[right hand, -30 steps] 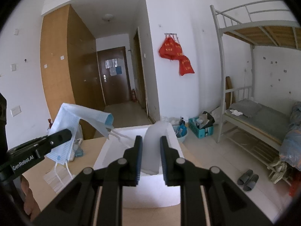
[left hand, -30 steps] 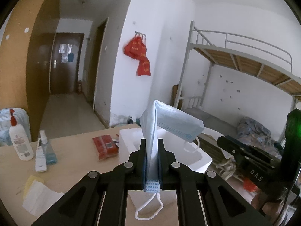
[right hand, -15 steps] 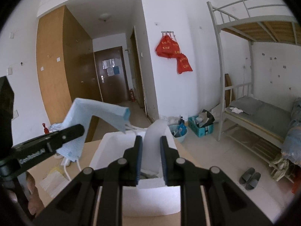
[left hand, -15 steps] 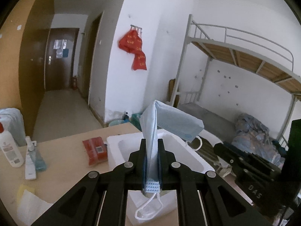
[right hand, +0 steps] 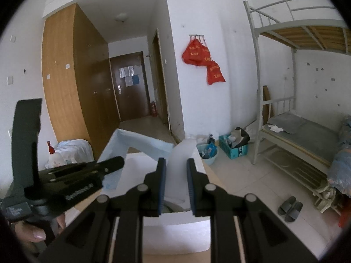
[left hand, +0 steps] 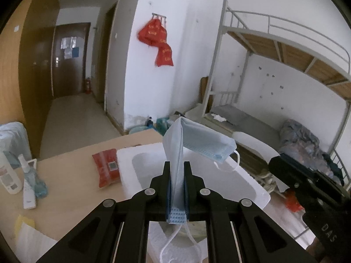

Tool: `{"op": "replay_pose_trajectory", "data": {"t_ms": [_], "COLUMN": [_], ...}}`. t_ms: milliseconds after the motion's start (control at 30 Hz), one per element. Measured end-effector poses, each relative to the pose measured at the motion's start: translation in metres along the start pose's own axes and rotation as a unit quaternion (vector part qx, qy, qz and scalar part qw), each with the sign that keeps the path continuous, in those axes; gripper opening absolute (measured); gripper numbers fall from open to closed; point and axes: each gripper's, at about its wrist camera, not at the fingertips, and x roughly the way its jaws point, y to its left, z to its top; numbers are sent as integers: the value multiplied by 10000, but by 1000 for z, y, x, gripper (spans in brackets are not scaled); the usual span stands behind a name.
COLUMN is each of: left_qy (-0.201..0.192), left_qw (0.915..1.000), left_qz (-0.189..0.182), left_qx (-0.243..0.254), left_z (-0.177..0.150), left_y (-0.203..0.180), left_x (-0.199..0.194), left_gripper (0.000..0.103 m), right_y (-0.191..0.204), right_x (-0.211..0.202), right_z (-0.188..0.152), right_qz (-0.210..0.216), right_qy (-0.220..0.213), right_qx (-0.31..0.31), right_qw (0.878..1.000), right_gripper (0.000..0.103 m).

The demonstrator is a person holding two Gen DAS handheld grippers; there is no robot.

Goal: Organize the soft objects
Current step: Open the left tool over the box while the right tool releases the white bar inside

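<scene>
Over the white foam box (left hand: 252, 188) on the wooden desk (left hand: 72, 188), the left gripper (left hand: 176, 175) has its jaws clamped on a blue surgical mask (left hand: 197, 140). The mask stands pinched upright between the pads, its free half folded over to the right, with the ear loops dangling below the jaws.

Change vs a second ago: the left gripper has travelled across the desk. The mask was short of the box then; it now hangs above the box cavity. The lotion bottle (left hand: 6, 175) and spray bottle (left hand: 27, 184) have slid toward the left frame edge, and the red packet (left hand: 106, 167) sits just beside the box.

The right gripper (right hand: 175, 175) has not moved. Its jaws are closed on the raised foam wall of the box (right hand: 182, 164), steadying it. In the right wrist view, the mask (right hand: 136, 142) shows over the box next to the left gripper (right hand: 114, 161).

Judgement: the transport step is nearly done and the mask is positioned for drop-off. Next comes a slight lowering, then release. The main risk is an ear loop snagging on the jaws at release.
</scene>
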Motion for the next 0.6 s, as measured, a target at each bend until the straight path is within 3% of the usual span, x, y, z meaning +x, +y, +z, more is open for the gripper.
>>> {"op": "replay_pose_trajectory", "data": {"t_ms": [167, 267, 300, 333, 367, 400, 433, 533, 600], "left_qy": [74, 95, 99, 84, 72, 29, -58, -380, -368], "left_qw": [10000, 9999, 9998, 9997, 9996, 9996, 9995, 9978, 9974], "left_qz": [-3, 93, 145, 233, 266, 290, 311, 539, 623], "left_qx": [40, 34, 52, 63, 63, 39, 1, -54, 29], "left_z": [-1, -1, 1, 1, 0, -1, -1, -1, 0], "left_y": [-3, -2, -2, -2, -1, 0, 1, 5, 6], "left_x": [9, 11, 13, 13, 12, 9, 6, -5, -5], "left_gripper": [10, 16, 28, 51, 64, 84, 93, 102, 103], "right_y": [-3, -5, -5, -5, -5, -5, -5, -6, -8], "right_x": [6, 9, 10, 10, 11, 11, 12, 14, 16], "right_z": [1, 3, 3, 4, 4, 4, 4, 3, 3], "right_qz": [16, 32, 34, 46, 54, 66, 71, 87, 108], "right_qy": [73, 86, 91, 93, 94, 95, 95, 105, 114], "right_qx": [4, 13, 3, 0, -2, -7, -8, -1, 20], "right_qw": [10000, 10000, 10000, 9999, 9999, 9999, 9999, 9999, 9999], "right_gripper": [22, 22, 22, 22, 22, 22, 22, 22, 22]}}
